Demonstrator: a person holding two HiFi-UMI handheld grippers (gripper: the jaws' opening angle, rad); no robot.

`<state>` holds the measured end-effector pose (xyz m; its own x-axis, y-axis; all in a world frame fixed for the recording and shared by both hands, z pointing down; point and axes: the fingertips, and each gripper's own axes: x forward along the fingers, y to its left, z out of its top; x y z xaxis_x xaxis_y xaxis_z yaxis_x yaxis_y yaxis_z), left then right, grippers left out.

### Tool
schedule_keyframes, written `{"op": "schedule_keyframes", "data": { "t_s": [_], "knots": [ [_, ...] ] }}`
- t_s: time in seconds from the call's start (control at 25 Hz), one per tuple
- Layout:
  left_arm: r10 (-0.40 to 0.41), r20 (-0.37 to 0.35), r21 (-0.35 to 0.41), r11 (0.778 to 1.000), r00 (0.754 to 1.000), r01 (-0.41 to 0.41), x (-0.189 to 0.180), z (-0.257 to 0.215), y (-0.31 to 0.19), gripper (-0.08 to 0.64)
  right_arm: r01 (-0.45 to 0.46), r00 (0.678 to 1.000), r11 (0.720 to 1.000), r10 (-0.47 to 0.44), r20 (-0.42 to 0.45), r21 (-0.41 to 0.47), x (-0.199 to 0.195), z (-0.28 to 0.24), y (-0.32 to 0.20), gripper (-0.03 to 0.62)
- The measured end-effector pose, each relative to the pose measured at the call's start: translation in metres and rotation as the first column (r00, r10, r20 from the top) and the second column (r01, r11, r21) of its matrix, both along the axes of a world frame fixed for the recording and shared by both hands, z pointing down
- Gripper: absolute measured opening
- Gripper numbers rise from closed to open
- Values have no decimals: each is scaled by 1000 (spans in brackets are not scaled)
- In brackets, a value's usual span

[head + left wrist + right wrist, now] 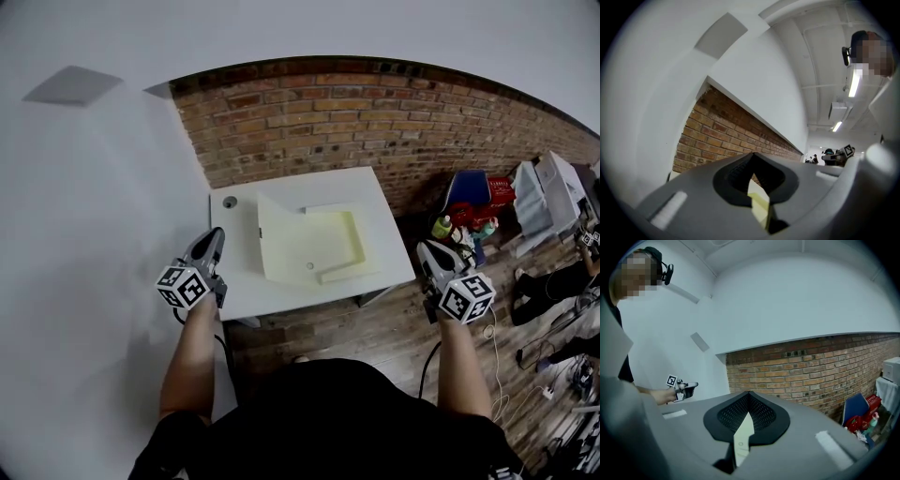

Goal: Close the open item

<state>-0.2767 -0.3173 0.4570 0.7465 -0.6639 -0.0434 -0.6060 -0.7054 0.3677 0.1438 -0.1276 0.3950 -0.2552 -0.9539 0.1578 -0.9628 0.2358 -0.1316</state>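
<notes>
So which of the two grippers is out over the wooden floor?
The right gripper, held off the white table's right corner with floorboards beneath it. The left gripper is at the table's left edge, with only plain white beneath it.

pale yellow box (309, 248), white table (377, 202), red-brown brick wall (375, 122), brown wooden floor (375, 328)

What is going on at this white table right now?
A person stands at a small white table, a gripper in each hand. The left gripper and right gripper hover by its two sides, jaws together, holding nothing. The pale box on it lies open, untouched.
</notes>
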Motion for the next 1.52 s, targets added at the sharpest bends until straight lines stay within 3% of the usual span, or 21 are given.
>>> {"op": "schedule_keyframes", "data": {
  "t_s": [0.76,1.2,1.52],
  "knots": [
    [21,27,-31,999,999,-20,4,11,-21,2,6,999,1000,-6,49,7,-4,13,-34,-2],
    [-28,28,-30,999,999,29,21,12,-17,2,53,997,998,-54,60,21,20,16,-42,-2],
    [-96,79,-64,993,992,101,28,30,-16,2,128,988,992,-128,86,8,45,28,-66,-3]
  ]
}}
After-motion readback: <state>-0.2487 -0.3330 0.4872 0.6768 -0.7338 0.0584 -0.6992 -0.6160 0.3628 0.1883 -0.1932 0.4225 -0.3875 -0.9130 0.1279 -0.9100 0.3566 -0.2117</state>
